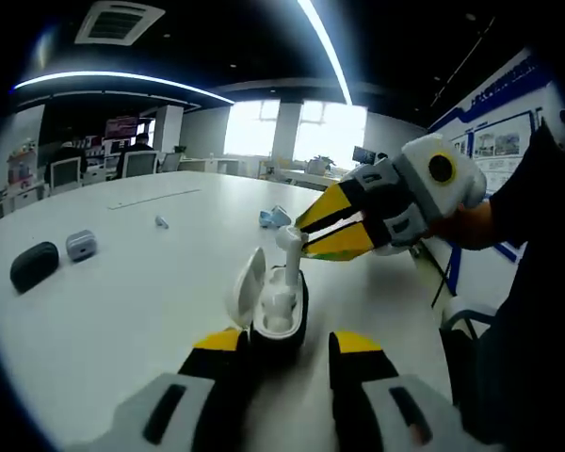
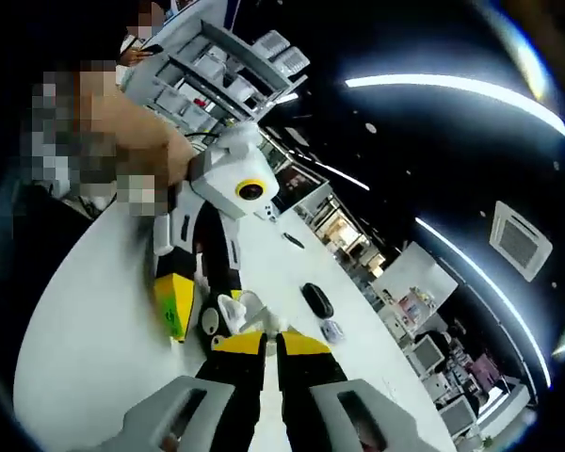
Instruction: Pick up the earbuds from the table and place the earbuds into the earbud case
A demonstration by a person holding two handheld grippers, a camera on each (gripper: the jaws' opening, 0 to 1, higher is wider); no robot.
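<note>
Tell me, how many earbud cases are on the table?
3: an open white case between the left hand-held gripper jaws, a black case and a grey case at far left.

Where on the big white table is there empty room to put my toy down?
Plenty of bare table lies between the black case with the grey case and the open earbud case. It is crowded at the earbud case, where the left gripper holds it and the right gripper brings an earbud.
</note>
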